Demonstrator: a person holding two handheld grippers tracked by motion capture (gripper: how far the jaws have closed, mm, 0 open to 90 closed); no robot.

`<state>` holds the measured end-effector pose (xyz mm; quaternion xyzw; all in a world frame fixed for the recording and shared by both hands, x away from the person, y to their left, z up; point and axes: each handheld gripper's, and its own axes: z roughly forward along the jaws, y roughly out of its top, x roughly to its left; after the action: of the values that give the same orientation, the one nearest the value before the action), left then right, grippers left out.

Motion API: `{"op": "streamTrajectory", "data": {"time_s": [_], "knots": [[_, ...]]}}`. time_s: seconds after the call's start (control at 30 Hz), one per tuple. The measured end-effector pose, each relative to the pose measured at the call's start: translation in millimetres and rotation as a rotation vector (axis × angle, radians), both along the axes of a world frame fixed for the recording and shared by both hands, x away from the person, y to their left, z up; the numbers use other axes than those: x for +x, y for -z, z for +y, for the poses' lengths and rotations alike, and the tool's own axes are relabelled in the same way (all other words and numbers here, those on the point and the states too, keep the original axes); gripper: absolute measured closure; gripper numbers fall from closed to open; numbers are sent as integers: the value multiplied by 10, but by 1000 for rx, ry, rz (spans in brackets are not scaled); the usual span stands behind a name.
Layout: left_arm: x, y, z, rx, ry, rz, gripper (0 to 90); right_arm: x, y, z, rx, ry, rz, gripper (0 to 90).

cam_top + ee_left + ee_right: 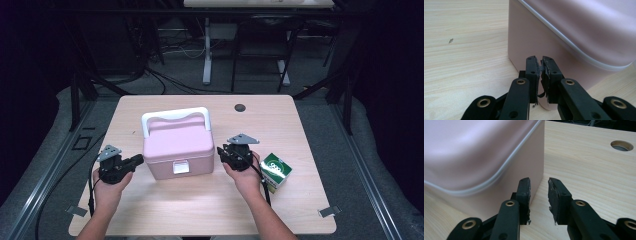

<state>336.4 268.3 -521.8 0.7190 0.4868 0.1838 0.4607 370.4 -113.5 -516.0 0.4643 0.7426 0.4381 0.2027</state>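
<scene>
A pink lidded box [177, 145] with a white handle [175, 115] and a white front latch [181, 167] stands in the middle of the table. My left gripper [137, 160] lies level at the box's left side, its tips close to the wall. In the left gripper view the pads [541, 65] meet with nothing between them, right in front of the pink box [574, 37]. My right gripper [222, 153] is at the box's right side. In the right gripper view it [539, 187] stands a little open and empty beside the pink box's [474, 150] corner.
A small green and white carton [275, 170] stands on the table [210, 210] to the right of my right hand. A round cable hole [240, 107] sits near the far edge, also seen as the hole [622, 145] in the right gripper view. Cables trail off the left front.
</scene>
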Motion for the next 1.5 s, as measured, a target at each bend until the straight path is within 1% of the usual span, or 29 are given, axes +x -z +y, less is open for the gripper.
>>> {"op": "streamTrajectory", "data": {"time_s": [0.07, 0.1, 0.2, 0.33, 0.4, 0.43, 0.47, 0.57, 0.67, 0.83, 0.9, 1.13, 1.5], "knots": [[2, -3, -8, -1, -1, -3, 846, 17, -11, 22, 13, -9, -1, 714], [5, -4, -14, -5, 0, -4, 855, 28, -17, 60, 9, -7, -11, 715], [10, -8, -26, -5, 4, -6, 863, 44, -15, 77, 6, -9, -8, 722], [7, -9, -61, 3, 21, -5, 862, 81, 17, 99, 11, 2, -1, 741], [2, -15, -78, 15, 13, -10, 867, 90, 31, 99, 21, -4, 2, 755], [4, -12, -77, 8, 15, -10, 881, 90, 32, 107, 19, -8, -6, 772], [4, -10, -72, 3, 20, -7, 881, 90, 32, 107, 19, -8, -6, 772], [4, -1, -63, -12, 22, -4, 884, 83, 33, 116, 16, -14, -7, 809], [1, 1, -65, -8, 21, -8, 886, 76, 32, 127, 22, -20, -4, 847], [-4, 7, -67, -7, 18, -14, 881, 53, 30, 161, 9, -16, -16, 900], [-3, 6, -64, -5, 18, -13, 878, 50, 32, 168, 10, -14, -22, 900], [-4, 8, -63, -3, 12, -19, 872, 29, 15, 161, 4, -32, -7, 900], [-9, 0, -71, 9, 7, -19, 872, -5, 11, 160, 6, -32, -4, 900]]}}
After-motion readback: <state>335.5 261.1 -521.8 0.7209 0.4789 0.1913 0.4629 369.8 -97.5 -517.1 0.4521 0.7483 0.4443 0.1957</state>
